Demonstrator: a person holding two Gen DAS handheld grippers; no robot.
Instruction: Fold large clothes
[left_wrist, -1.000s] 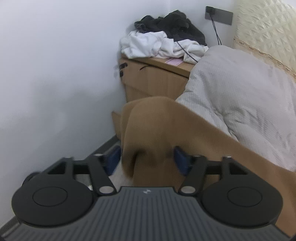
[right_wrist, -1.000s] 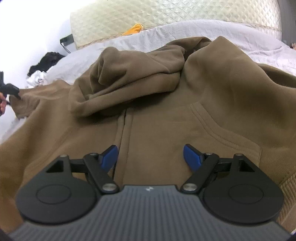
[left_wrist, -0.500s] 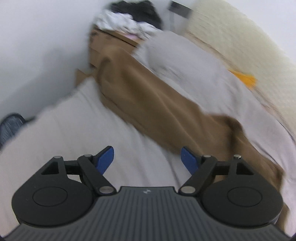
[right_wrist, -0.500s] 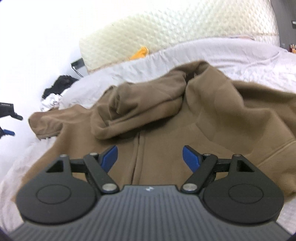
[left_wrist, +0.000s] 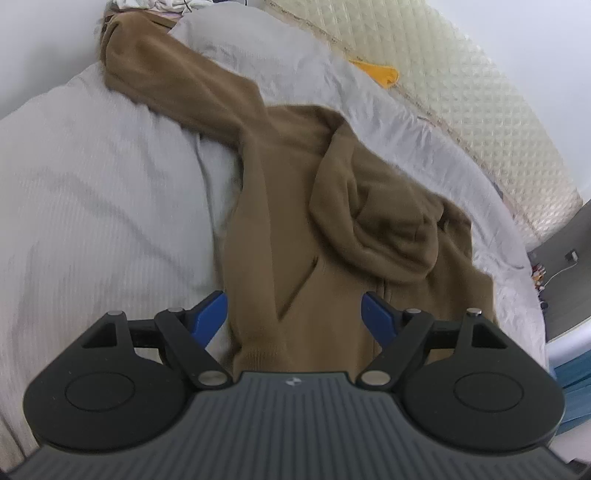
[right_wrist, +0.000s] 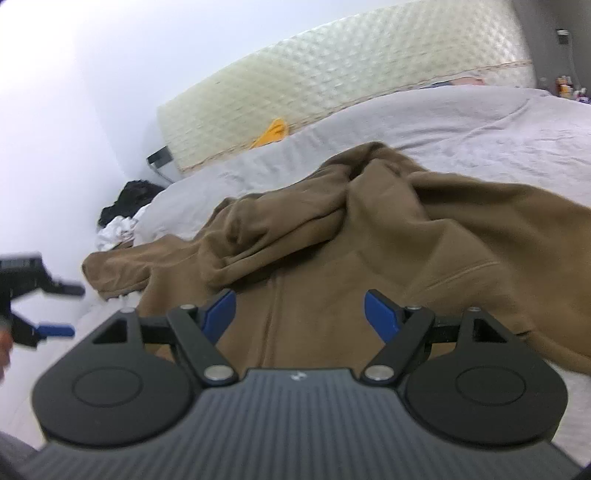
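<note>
A brown zip hoodie (left_wrist: 291, 229) lies front up on the bed, its hood (left_wrist: 373, 221) flopped over the chest and one sleeve (left_wrist: 173, 77) stretched toward the far left corner. My left gripper (left_wrist: 293, 317) is open and empty, just above the hem. My right gripper (right_wrist: 301, 312) is open and empty over the hoodie (right_wrist: 369, 236) near the zip. The left gripper (right_wrist: 55, 310) also shows at the left edge of the right wrist view, open.
The bed has a pale grey quilt (left_wrist: 92, 206) and a cream quilted headboard (right_wrist: 332, 85). A yellow item (left_wrist: 380, 72) lies by the headboard. A pile of black and white clothes (right_wrist: 125, 210) sits beyond the bed corner. A white wall runs on the left.
My left gripper has let go of the sleeve, which now lies on the bed, and swung back to the hem. My right gripper has pulled back and risen a little.
</note>
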